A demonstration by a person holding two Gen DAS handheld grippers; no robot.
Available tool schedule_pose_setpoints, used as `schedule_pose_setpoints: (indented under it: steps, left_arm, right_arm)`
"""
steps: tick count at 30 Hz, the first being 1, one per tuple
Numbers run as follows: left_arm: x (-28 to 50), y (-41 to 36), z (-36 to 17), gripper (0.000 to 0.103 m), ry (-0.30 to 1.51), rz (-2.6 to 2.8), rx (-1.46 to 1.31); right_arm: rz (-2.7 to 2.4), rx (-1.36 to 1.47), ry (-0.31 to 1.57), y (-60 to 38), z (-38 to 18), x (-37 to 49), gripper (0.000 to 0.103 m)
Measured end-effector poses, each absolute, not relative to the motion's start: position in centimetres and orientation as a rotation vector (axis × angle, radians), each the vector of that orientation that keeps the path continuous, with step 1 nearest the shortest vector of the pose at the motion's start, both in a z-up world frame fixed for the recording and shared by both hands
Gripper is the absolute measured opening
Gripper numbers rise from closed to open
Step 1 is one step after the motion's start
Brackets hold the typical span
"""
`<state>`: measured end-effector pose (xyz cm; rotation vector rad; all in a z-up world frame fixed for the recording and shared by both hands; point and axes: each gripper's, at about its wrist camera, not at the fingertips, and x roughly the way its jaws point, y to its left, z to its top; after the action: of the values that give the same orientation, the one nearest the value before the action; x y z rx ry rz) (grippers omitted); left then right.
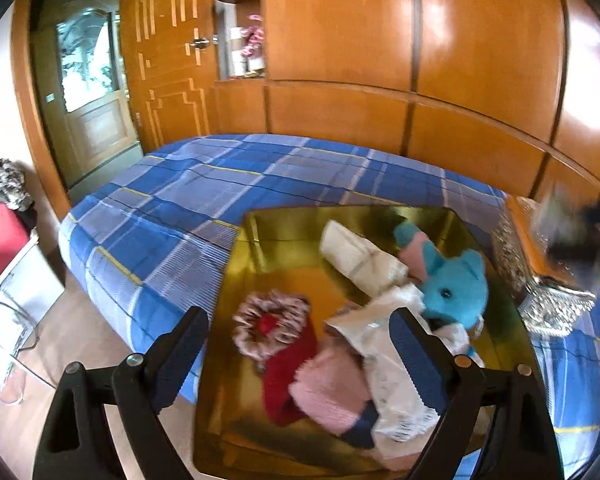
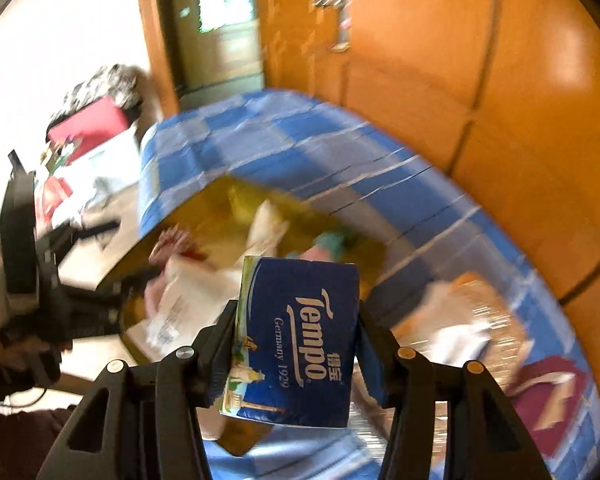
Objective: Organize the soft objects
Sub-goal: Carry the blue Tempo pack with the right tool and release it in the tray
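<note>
A gold box (image 1: 268, 232) lies on the blue plaid bed. In it are a blue plush toy (image 1: 456, 280), a rolled white cloth (image 1: 360, 260), a red and pink fuzzy item (image 1: 300, 376), a frilly scrunchie (image 1: 270, 322) and a white plastic packet (image 1: 392, 360). My left gripper (image 1: 300, 354) is open and empty, just above the box's near end. My right gripper (image 2: 296, 344) is shut on a blue Tempo tissue pack (image 2: 296, 340), held up over the bed near the gold box (image 2: 208, 208). The right view is blurred by motion.
A silver-wrapped tray (image 1: 540, 276) sits right of the box on the bed (image 1: 172, 200). More soft items (image 2: 548, 396) lie on the bed at the right. Wooden wardrobe panels (image 1: 380, 60) line the far side. A cluttered side table (image 1: 8, 264) stands left.
</note>
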<state>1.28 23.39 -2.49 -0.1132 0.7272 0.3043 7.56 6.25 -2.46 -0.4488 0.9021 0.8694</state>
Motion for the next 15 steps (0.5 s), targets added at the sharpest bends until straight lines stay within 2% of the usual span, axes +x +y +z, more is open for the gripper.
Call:
schedule_pose_setpoints:
  steps: [7,15]
  left_arm:
    - [1.0,25.0,-2.3,0.096,0.709,0.355,-0.142]
    - [0.9,25.2,-2.2,0.097,0.702,0.360,-0.153]
  right_arm:
    - [0.803,-0.501,0.972,11.1,-8.4,6.9,0.054]
    - [0.689,-0.485,0.974,12.5,-10.3,9.1,0.053]
